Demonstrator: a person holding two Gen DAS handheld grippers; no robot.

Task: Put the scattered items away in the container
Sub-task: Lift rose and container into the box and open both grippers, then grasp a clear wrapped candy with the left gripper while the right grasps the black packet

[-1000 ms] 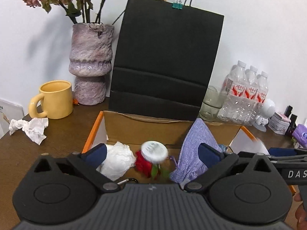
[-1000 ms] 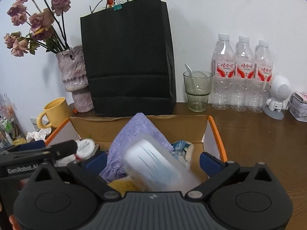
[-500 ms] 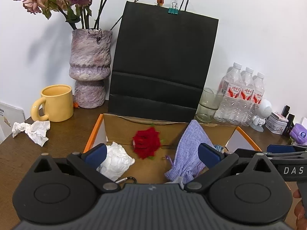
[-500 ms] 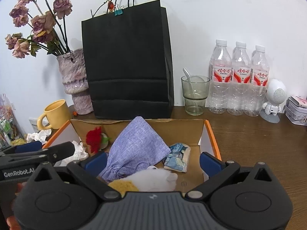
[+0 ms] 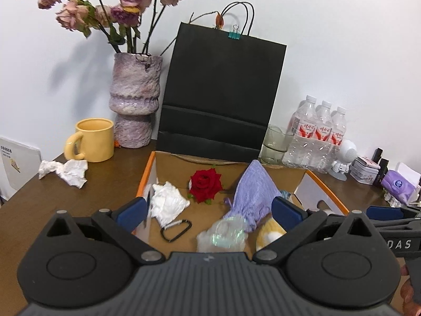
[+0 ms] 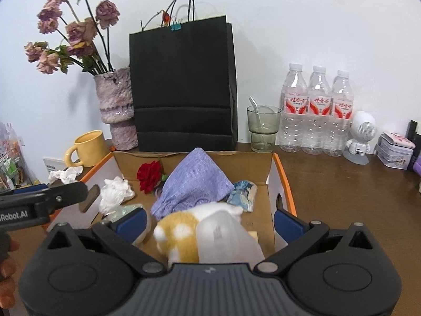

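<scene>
Both grippers, left [image 5: 208, 208] and right [image 6: 209, 217], had backed off the box [image 6: 285, 181], jaws apart and empty; remaining tissue [image 5: 64, 169], far left of left gripper, looked light, crushable, so pinch mid-wad.

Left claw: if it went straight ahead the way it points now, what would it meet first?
Probably the red fabric rose lying in the orange-edged cardboard box, though the open left claw may pass above it to the black paper bag; depth is unclear.

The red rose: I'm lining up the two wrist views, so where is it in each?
Left wrist: the red rose lies mid-frame, against the box's back wall.
Right wrist: left of centre, beside the purple pouch.
Shared landmark: the black paper bag behind the box.
</scene>
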